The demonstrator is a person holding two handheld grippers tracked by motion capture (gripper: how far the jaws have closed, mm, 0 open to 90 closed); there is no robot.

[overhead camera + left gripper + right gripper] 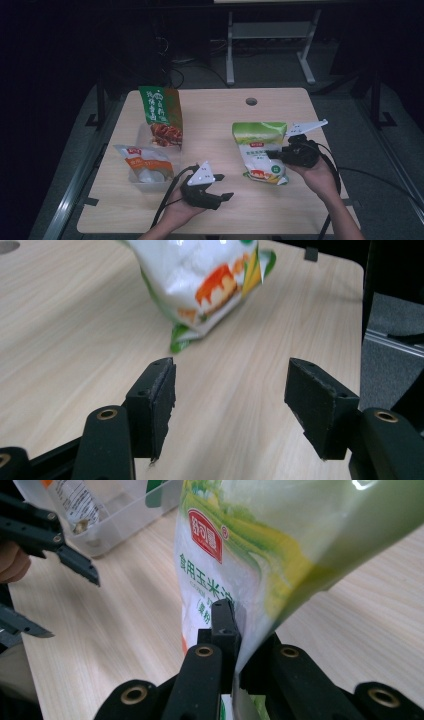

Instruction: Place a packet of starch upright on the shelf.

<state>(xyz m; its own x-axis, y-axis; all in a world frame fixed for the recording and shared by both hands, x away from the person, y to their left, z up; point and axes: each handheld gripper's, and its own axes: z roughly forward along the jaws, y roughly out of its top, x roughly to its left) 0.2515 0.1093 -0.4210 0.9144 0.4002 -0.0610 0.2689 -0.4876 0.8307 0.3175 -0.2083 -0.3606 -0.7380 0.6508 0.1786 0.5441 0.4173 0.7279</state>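
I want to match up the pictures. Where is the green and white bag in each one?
High view: green and white bag right of centre, pinched by the right gripper.
Left gripper view: top centre, beyond the open jaws.
Right gripper view: centre and upper right, clamped between the jaws.
Shared landmark: wooden table.

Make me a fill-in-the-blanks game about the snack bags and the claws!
1. The right claw is shut on the green and white ____.
2. The left claw is ____, with nothing between its jaws.
3. The red and green bag stands in a clear ____.

Missing words: bag; open; tub
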